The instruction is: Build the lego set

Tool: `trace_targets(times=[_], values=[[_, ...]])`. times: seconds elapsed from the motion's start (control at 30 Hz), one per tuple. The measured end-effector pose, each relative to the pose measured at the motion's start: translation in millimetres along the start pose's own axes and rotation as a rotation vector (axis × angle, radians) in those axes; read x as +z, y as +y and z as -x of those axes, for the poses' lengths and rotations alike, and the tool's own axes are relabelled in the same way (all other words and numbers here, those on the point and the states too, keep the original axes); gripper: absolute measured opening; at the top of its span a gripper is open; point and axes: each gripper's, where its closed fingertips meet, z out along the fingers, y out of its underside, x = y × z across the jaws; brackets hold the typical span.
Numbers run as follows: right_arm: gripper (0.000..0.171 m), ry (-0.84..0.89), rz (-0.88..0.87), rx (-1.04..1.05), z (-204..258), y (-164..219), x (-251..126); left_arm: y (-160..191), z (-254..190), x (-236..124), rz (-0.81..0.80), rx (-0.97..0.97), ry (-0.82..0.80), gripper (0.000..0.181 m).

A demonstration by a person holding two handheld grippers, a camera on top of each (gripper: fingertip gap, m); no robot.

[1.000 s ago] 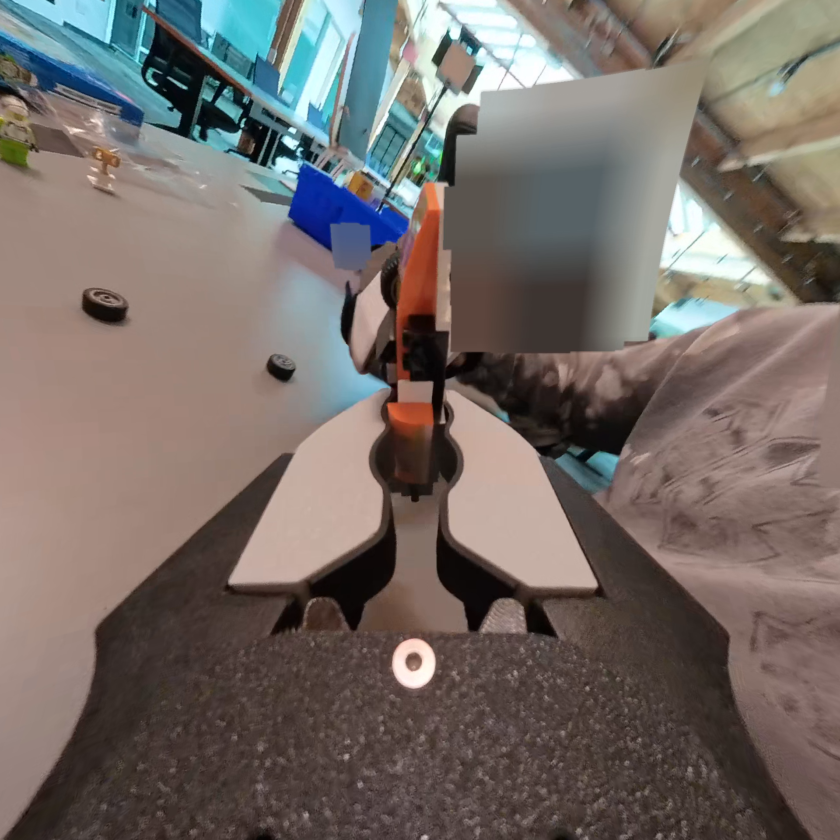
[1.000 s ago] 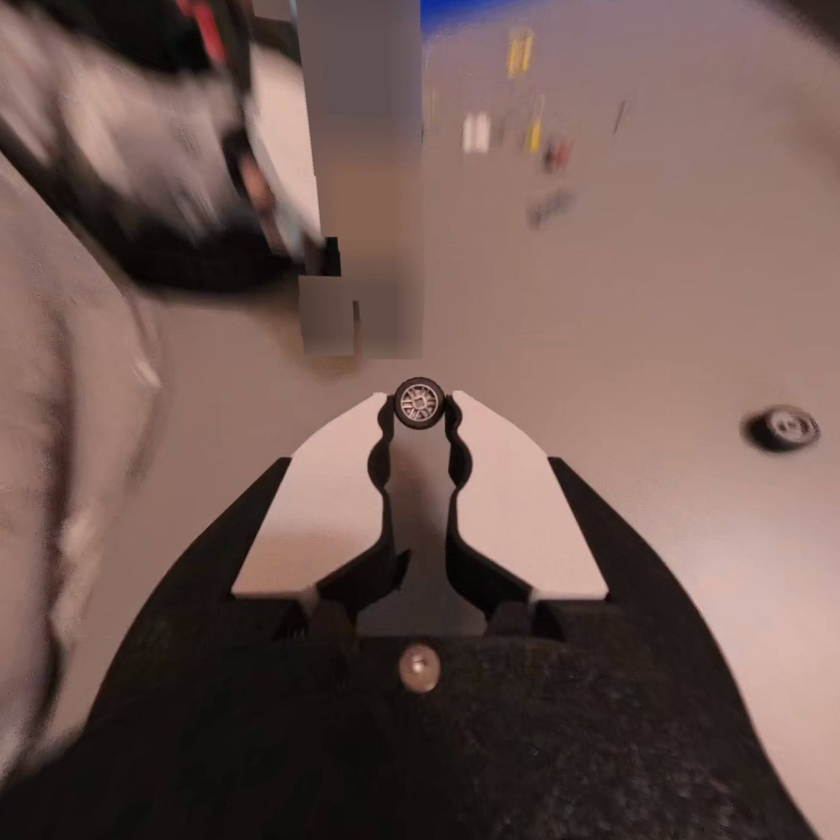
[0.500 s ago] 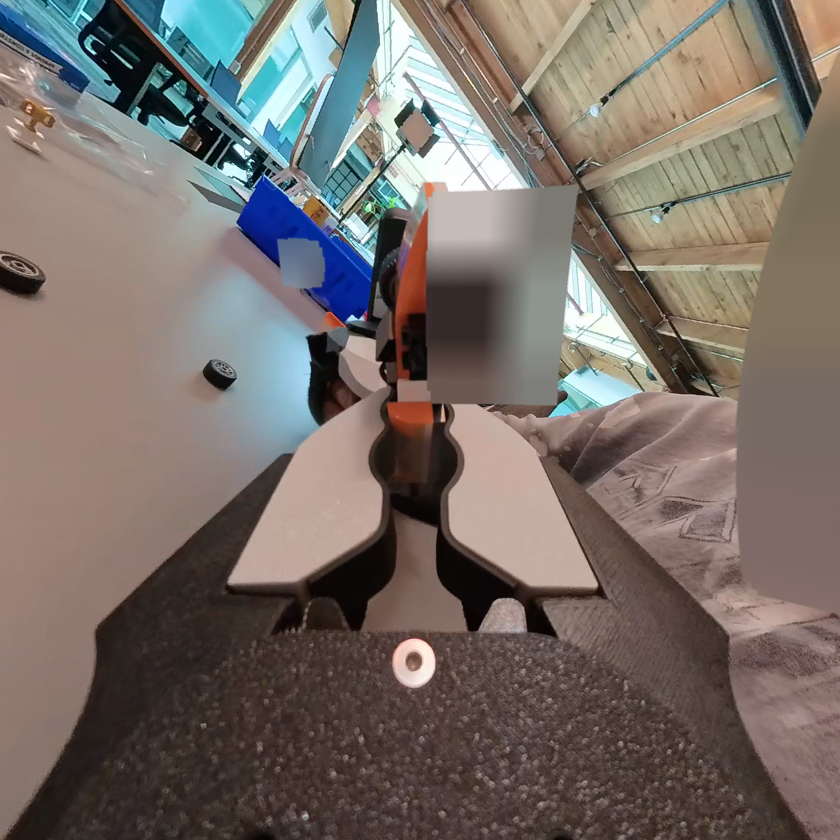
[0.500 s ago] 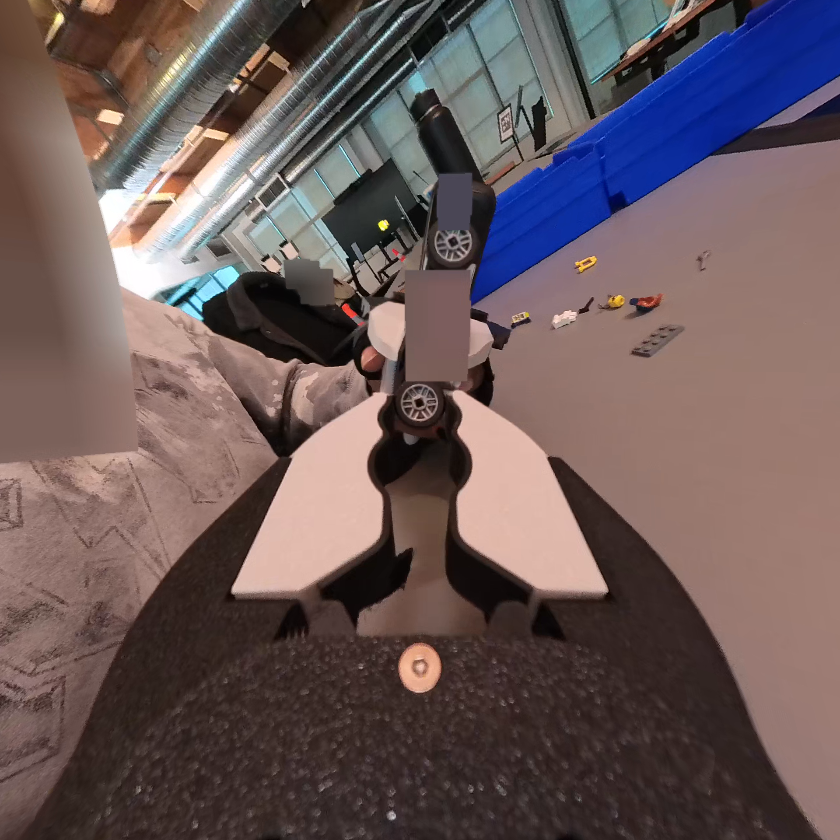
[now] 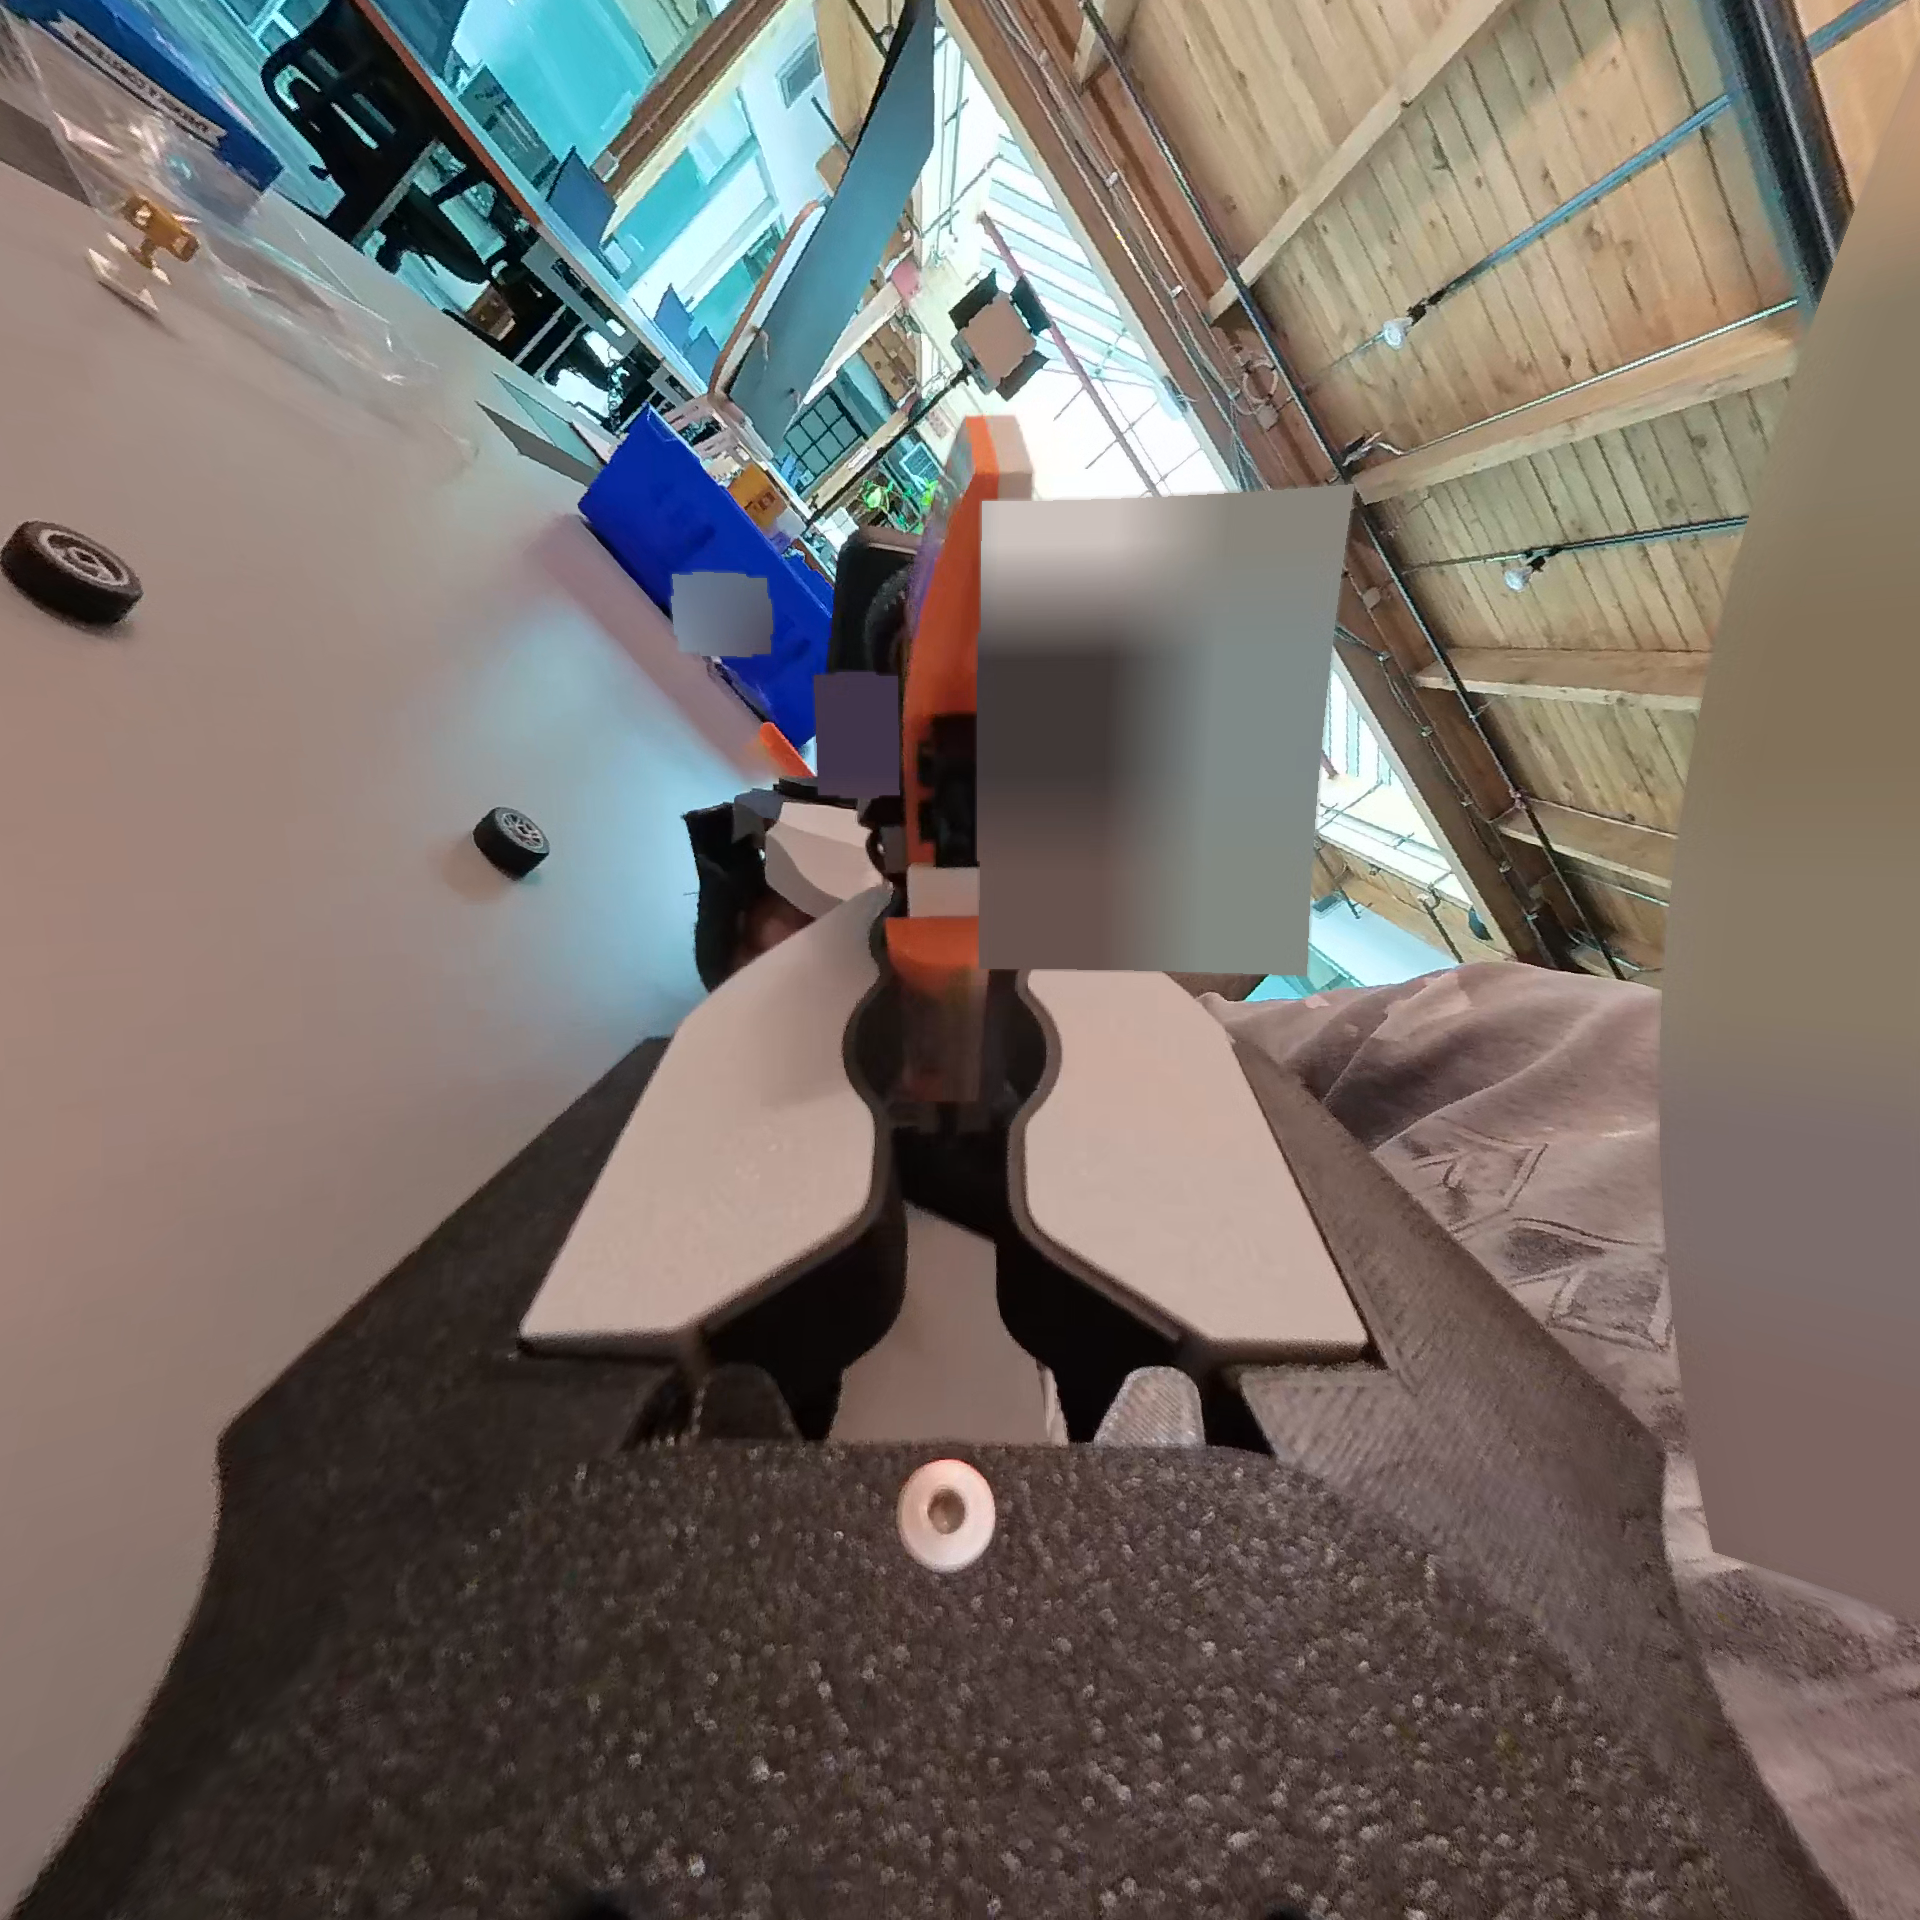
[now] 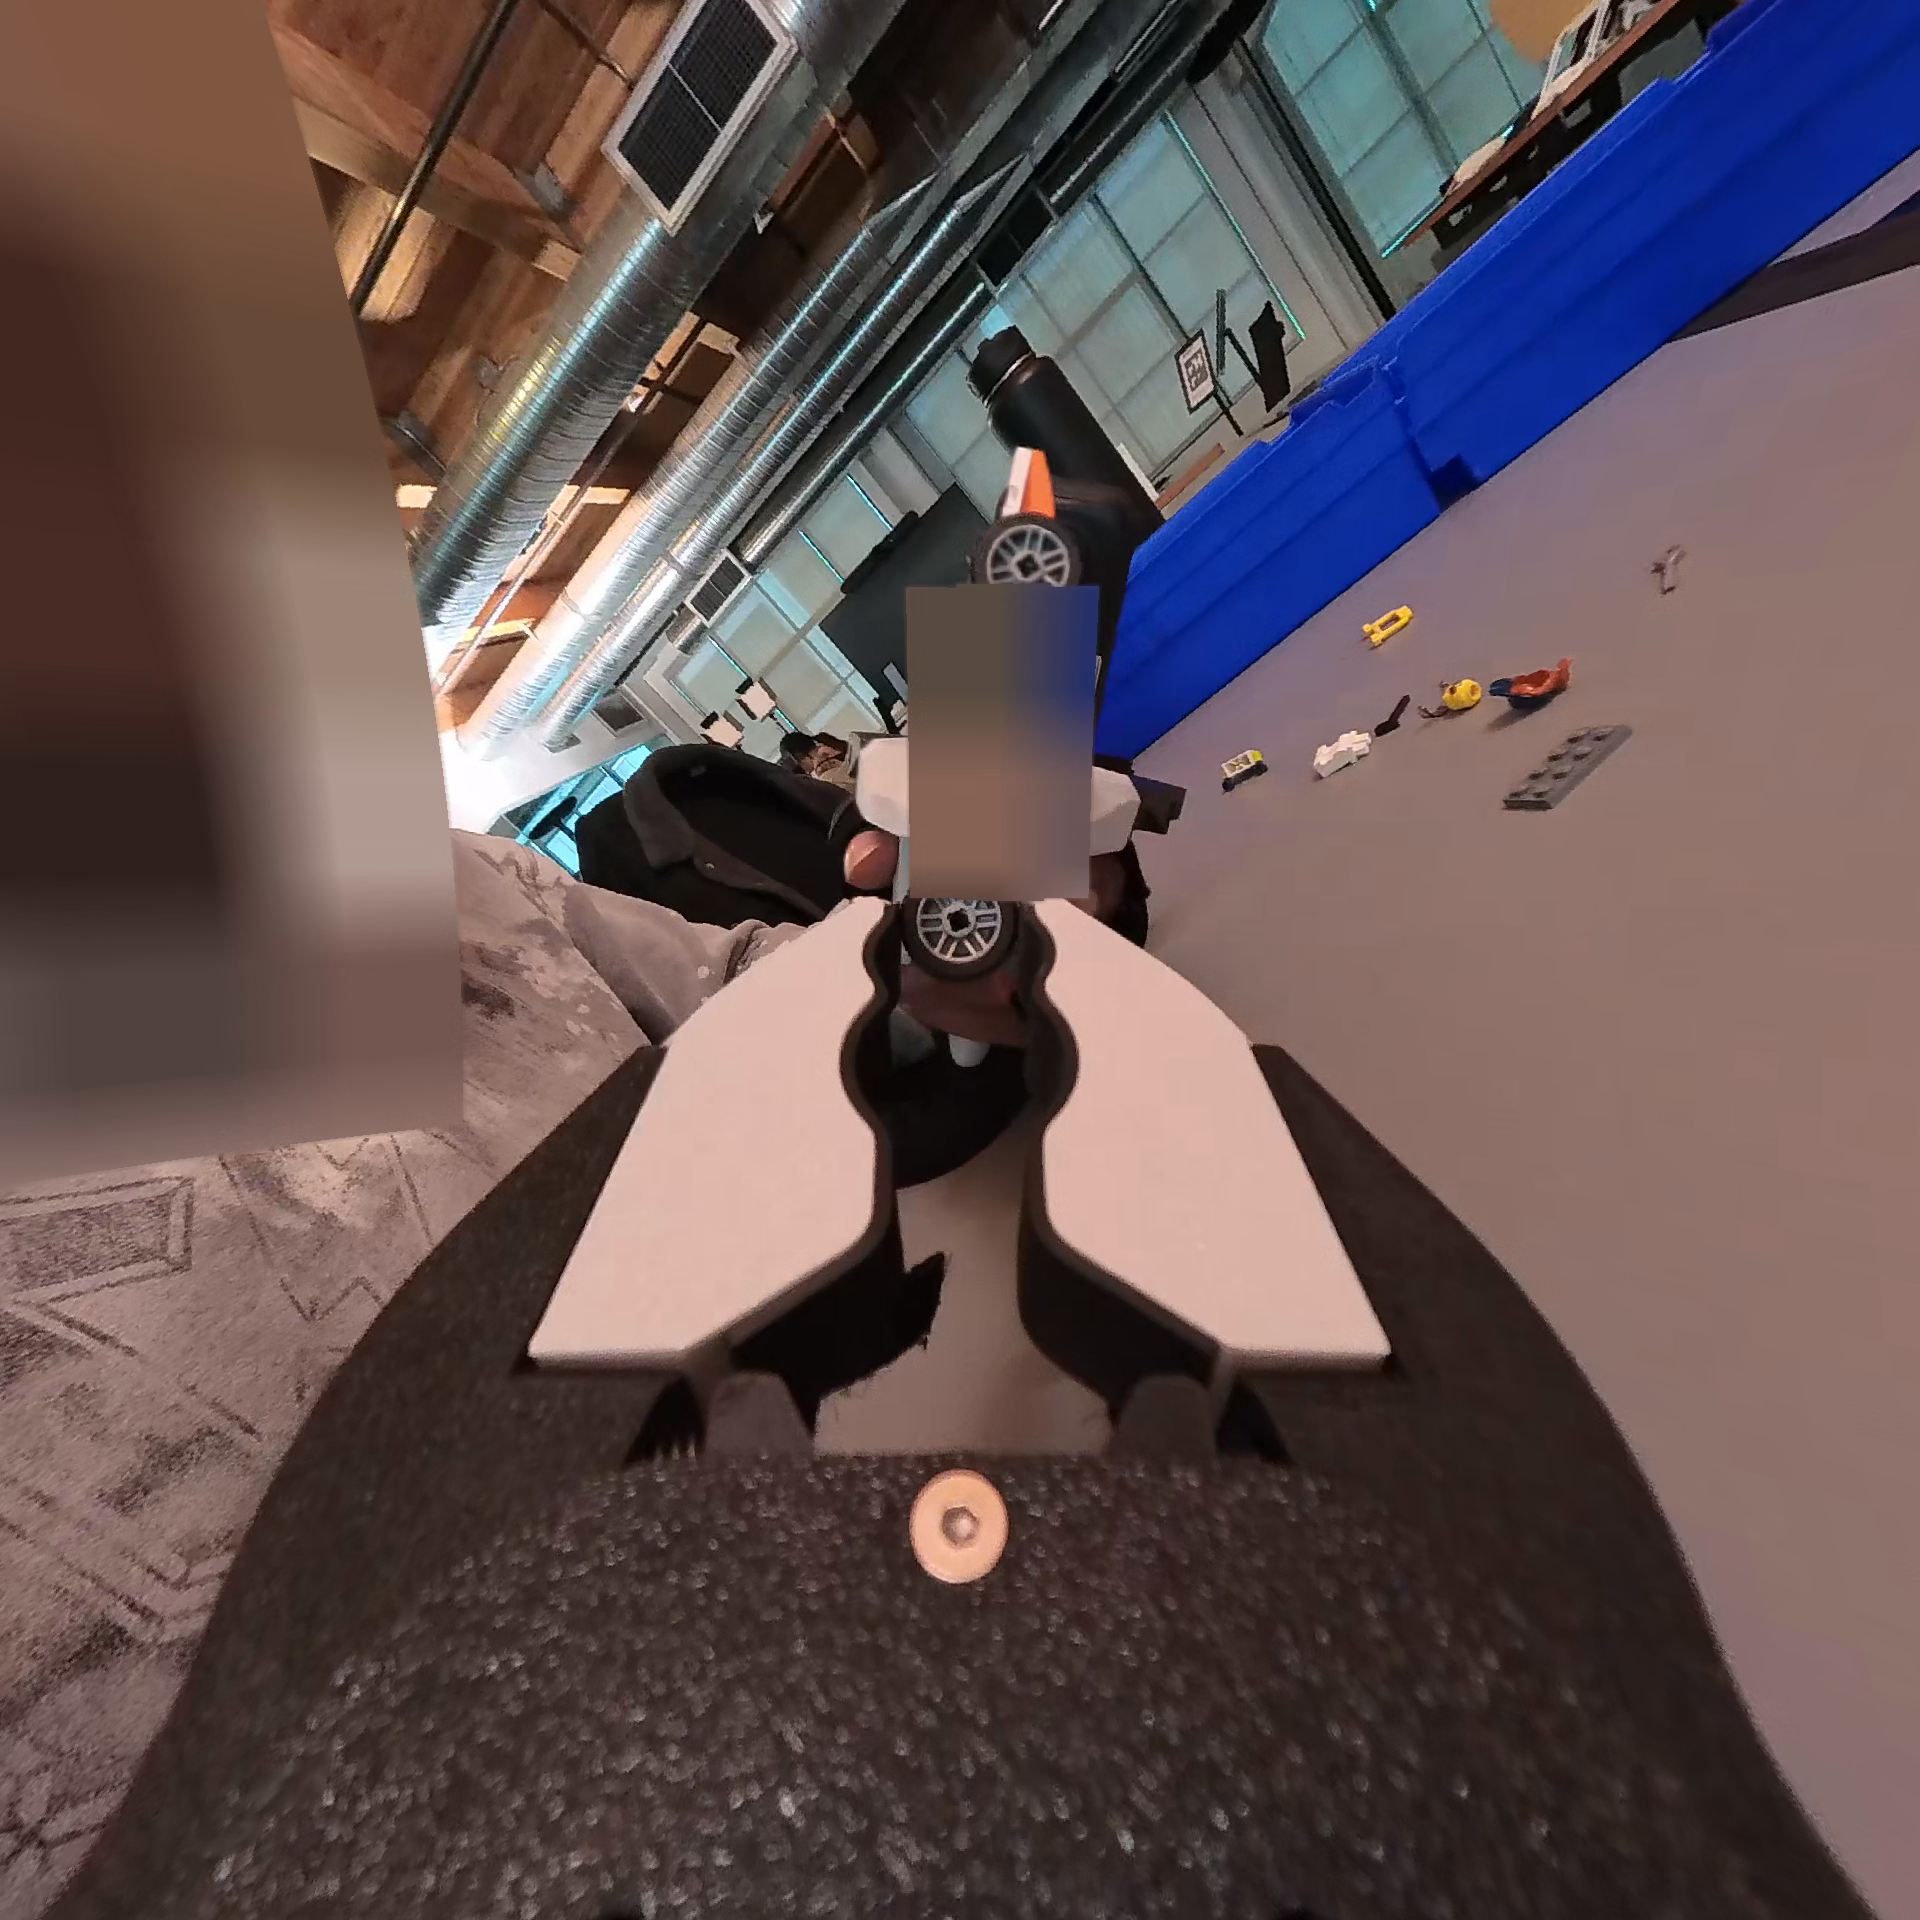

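My left gripper (image 5: 951, 961) is shut on the orange and white lego car body (image 5: 940, 665), held upright above the table. My right gripper (image 6: 958, 930) is shut on a small black wheel with a grey hub (image 6: 958, 928), pressed close against the lower end of the car. In the right wrist view the car (image 6: 1029, 499) stands on end with one wheel (image 6: 1027, 556) fitted near its top; a blurred patch hides its middle. The right gripper's white fingers (image 5: 821, 857) show just left of the car in the left wrist view.
Two loose wheels (image 5: 71, 569) (image 5: 511, 829) lie on the grey table (image 5: 260, 727). Small loose pieces (image 6: 1340, 753), a dark grey plate (image 6: 1567, 766) and blue bins (image 6: 1455, 416) are on the right side. A clear bag with a gold piece (image 5: 156, 234) lies far left. My left and right fingertips are right by each other.
Both grippers rose and tilted up from the table. The right gripper carried the wheel up to the lower end of the car held by the left gripper.
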Motion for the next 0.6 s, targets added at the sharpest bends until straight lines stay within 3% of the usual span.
trace_targets(times=[0.6], values=[[0.021, -0.008, -0.121, -0.009, 4, -11, 1, -9, -4, 5, -0.124, -0.051, 0.032, 0.016]])
